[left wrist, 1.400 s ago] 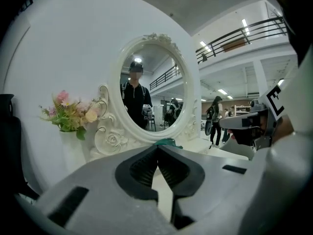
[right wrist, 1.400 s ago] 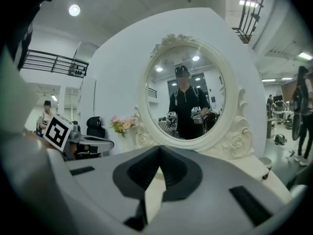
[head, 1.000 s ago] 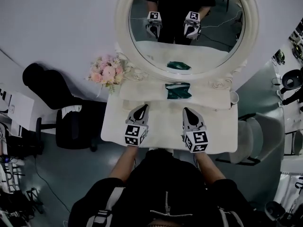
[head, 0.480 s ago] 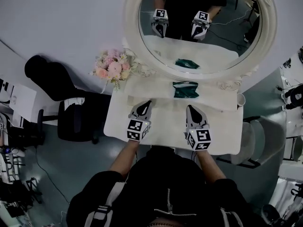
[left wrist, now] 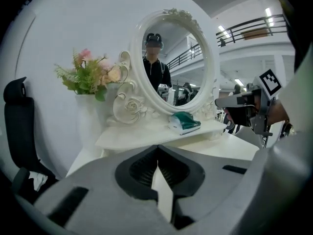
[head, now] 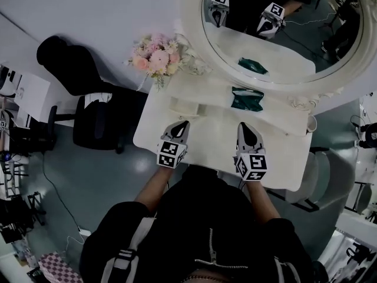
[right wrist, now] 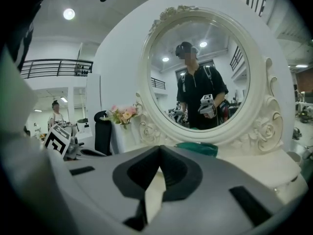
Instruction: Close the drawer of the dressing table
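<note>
- White dressing table (head: pixel 215 143) against the far wall, its near edge hidden under the person (head: pixel 200 229), so the front is out of sight from above.
- Round mirror (head: pixel 294 40) at the far side, reflecting both grippers head-on.
- Left gripper (head: pixel 182 124) low over the left half of the tabletop, tongs pressed together on nothing, nose aimed at the raised shelf (head: pixel 277 108); closed tip probably meant for pushing, not pinching.
- Right gripper (head: pixel 245 127) alongside on the right, tongs likewise pressed together and empty, seemingly held in reserve.
- What looks like a small drawer (head: pixel 187 107), pulled out toward the near side from the shelf's left end, just beyond the left gripper; not yet pushed in.
- Green pack (head: pixel 247 99) on the shelf, right of the drawer and clear of its path.
</note>
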A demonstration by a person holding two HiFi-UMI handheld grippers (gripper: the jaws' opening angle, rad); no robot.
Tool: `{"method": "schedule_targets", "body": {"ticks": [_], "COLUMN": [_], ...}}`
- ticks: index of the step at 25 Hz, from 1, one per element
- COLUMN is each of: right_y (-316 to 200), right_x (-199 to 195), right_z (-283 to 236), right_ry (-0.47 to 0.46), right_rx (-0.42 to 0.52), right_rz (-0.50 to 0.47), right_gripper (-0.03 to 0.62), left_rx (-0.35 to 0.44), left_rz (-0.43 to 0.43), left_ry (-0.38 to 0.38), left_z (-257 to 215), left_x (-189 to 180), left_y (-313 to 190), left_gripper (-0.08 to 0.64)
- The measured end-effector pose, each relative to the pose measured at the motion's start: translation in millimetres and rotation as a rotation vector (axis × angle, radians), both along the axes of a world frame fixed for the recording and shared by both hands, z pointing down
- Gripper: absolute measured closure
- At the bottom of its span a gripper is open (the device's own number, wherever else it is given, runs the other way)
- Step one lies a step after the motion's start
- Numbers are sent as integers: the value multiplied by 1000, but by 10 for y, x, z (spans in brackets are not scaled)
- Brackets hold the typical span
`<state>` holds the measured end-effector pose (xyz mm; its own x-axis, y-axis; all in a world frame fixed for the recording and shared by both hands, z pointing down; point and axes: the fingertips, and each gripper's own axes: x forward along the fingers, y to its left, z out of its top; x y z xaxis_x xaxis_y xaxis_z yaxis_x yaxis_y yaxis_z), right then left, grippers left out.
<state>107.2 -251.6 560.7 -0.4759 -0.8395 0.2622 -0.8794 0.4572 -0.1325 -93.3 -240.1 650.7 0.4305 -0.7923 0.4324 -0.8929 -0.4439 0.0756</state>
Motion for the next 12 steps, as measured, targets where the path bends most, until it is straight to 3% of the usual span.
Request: {"method": "schedule_targets", "body": {"ticks": [1, 3, 6, 12], "right_y": [4, -1, -8, -38], "right_x": [-20, -56, -75, -4], "right_z": [16, 29, 32, 50], "right_ry": [0, -1, 1, 12], "right_rx": [-5, -9, -10, -12], "right_rz": [-4, -11, -14, 8], "right_gripper": [592, 592, 592, 592], "left_rx": [-24, -74, -127, -212], "left_rz": [-10, -37, -94, -129], "left_ry": [-1, -1, -11, -20], "left_z": [79, 249, 497, 846], "left_x": [-48, -151, -321, -460], "left_y": [26, 58, 87, 129], "left_gripper": [546, 417, 369, 368]}}
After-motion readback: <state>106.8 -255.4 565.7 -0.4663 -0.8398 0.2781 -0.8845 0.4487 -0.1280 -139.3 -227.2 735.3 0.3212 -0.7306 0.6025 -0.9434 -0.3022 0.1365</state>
